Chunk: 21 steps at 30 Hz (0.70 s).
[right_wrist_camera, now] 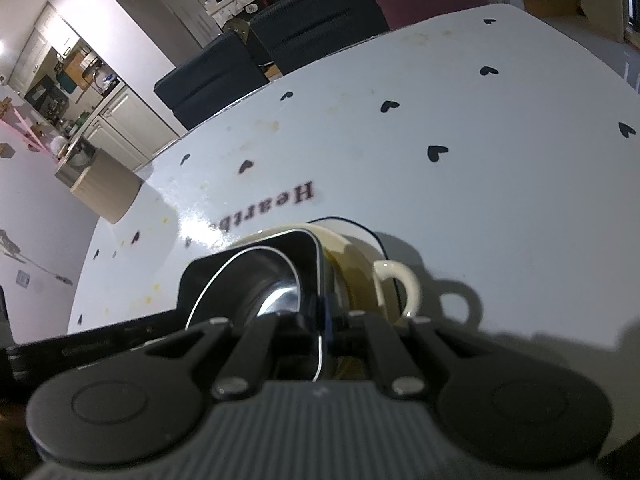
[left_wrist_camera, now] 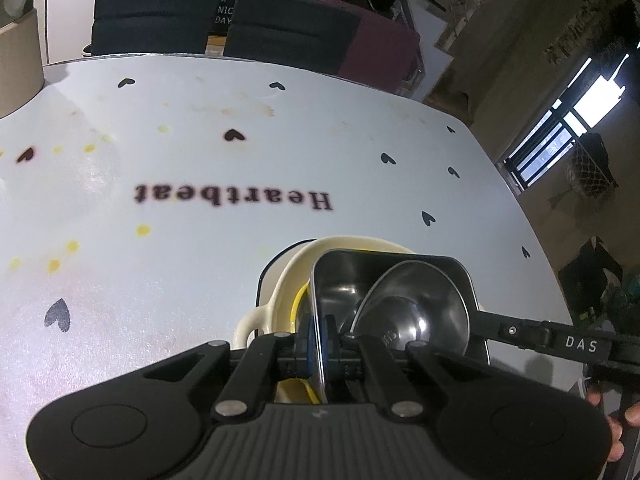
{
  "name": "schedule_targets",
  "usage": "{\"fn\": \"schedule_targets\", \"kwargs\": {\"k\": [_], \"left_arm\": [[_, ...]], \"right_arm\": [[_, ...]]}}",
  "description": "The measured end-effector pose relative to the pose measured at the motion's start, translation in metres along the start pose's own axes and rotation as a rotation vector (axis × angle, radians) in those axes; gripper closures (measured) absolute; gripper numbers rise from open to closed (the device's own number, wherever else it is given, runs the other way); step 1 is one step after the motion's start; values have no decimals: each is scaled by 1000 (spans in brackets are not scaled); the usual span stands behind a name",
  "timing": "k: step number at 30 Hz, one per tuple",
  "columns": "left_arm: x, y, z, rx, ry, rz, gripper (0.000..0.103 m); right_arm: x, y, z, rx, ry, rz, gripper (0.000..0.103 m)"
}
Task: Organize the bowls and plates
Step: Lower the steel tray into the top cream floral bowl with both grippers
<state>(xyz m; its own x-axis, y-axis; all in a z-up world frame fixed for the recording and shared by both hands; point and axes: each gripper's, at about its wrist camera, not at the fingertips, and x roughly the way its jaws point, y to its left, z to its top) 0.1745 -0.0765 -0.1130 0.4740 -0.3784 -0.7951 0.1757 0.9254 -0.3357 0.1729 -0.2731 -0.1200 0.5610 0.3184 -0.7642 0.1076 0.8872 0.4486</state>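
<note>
A rectangular steel tray (left_wrist_camera: 344, 280) with a round steel bowl (left_wrist_camera: 420, 312) inside it hangs above a cream two-handled ceramic dish (left_wrist_camera: 280, 292) with a yellow inside. My left gripper (left_wrist_camera: 319, 344) is shut on the tray's left rim. My right gripper (right_wrist_camera: 322, 332) is shut on the tray's (right_wrist_camera: 308, 264) opposite rim; its arm (left_wrist_camera: 560, 340) shows at the right of the left wrist view. The steel bowl (right_wrist_camera: 264, 280) and the cream dish (right_wrist_camera: 360, 256) with its loop handle also show in the right wrist view.
The dish stands on a white table (left_wrist_camera: 200, 160) printed with black hearts and "Heartbeat", with yellow stains at the left. Dark chairs (left_wrist_camera: 160, 16) and a maroon one (left_wrist_camera: 380, 48) line the far edge. A beige bin (right_wrist_camera: 104, 192) stands beyond the table's left corner.
</note>
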Motion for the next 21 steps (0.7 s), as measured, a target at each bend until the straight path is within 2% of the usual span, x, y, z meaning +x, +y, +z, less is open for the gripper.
{"fn": "schedule_targets", "kwargs": {"k": [14, 21], "left_arm": [[-1, 0, -1, 5, 4, -7, 99], [-5, -1, -1, 19, 5, -8, 98]], "right_arm": [[2, -1, 1, 0, 6, -4, 97], [-2, 2, 3, -4, -6, -18, 94]]}}
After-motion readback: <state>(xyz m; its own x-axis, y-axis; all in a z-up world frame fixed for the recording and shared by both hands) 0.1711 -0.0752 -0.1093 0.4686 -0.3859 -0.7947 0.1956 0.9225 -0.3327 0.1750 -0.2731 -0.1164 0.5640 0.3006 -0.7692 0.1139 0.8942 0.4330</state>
